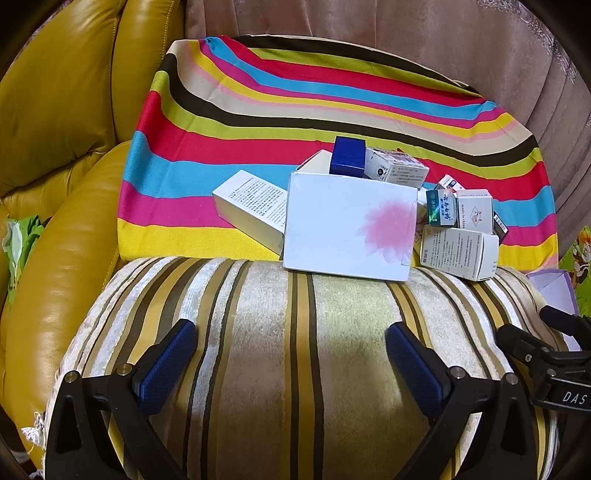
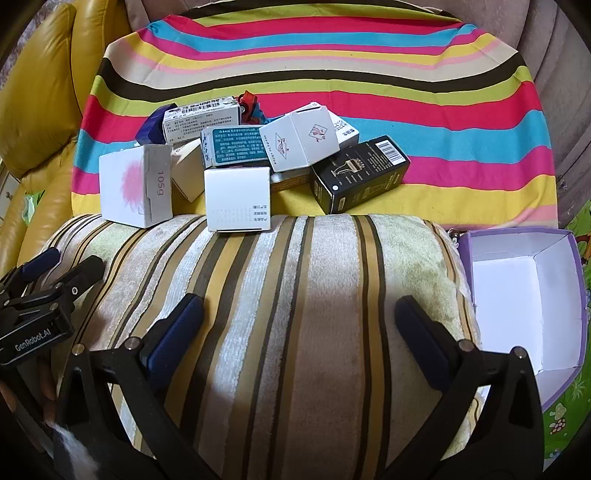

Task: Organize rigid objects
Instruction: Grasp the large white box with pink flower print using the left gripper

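Observation:
A heap of small cardboard boxes lies on a rainbow-striped cloth (image 1: pixel 295 110) (image 2: pixel 369 59). Nearest stands a white box with a pink flower (image 1: pixel 349 225) (image 2: pixel 129 184). Around it lie a long white box (image 1: pixel 255 206), a dark blue box (image 1: pixel 347 157), a black box (image 2: pixel 360 173), a teal box (image 2: pixel 236 146) and a plain white box (image 2: pixel 238 199). My left gripper (image 1: pixel 291 358) hangs open over a striped cushion (image 1: pixel 295 350), well short of the heap. My right gripper (image 2: pixel 299 328) is open too, over the same cushion (image 2: pixel 295 295), nothing between its fingers.
An empty purple-edged open box (image 2: pixel 524 295) (image 1: pixel 554 291) sits right of the cushion. A yellow leather armrest (image 1: pixel 55 240) (image 2: pixel 37 92) bounds the left. Brown upholstery (image 1: pixel 369 26) rises behind the cloth. A green play mat (image 2: pixel 565 417) lies at the right. The other gripper shows at each view's edge.

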Available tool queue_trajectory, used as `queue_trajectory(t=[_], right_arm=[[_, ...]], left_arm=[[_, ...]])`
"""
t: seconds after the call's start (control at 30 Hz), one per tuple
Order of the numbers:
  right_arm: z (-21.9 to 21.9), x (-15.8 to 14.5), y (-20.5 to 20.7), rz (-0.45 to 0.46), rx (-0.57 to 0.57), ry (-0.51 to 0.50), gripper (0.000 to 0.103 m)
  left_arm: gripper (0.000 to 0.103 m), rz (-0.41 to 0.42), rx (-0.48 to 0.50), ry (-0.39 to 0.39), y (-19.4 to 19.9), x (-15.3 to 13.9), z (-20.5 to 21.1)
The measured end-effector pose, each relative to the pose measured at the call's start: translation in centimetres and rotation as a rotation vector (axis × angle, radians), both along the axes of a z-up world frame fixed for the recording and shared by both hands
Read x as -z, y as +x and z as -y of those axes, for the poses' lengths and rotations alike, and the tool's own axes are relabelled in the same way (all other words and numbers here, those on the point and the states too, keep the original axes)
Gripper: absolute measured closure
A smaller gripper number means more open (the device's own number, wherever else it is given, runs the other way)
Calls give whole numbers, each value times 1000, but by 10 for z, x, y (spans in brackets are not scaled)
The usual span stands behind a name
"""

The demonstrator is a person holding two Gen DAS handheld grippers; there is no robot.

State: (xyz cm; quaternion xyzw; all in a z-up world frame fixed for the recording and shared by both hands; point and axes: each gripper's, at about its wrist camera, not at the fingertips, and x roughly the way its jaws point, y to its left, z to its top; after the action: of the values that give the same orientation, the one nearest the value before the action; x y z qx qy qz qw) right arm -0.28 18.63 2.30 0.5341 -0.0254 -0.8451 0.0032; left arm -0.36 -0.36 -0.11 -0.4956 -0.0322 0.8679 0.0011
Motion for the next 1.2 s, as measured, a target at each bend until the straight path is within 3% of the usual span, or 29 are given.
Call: queue_trajectory(t=[0.5, 0.77, 1.2], right_arm=[[-8, -4, -3, 38, -60, -40, 0], [-14, -5, 1, -6, -58, -84, 0], [-31, -9, 1, -29, -63, -185, 0]], left_arm=[[0, -40, 26, 91, -5, -14, 0], [0, -57, 39, 85, -31, -21, -13], [0, -9, 62, 88, -63, -9, -21]])
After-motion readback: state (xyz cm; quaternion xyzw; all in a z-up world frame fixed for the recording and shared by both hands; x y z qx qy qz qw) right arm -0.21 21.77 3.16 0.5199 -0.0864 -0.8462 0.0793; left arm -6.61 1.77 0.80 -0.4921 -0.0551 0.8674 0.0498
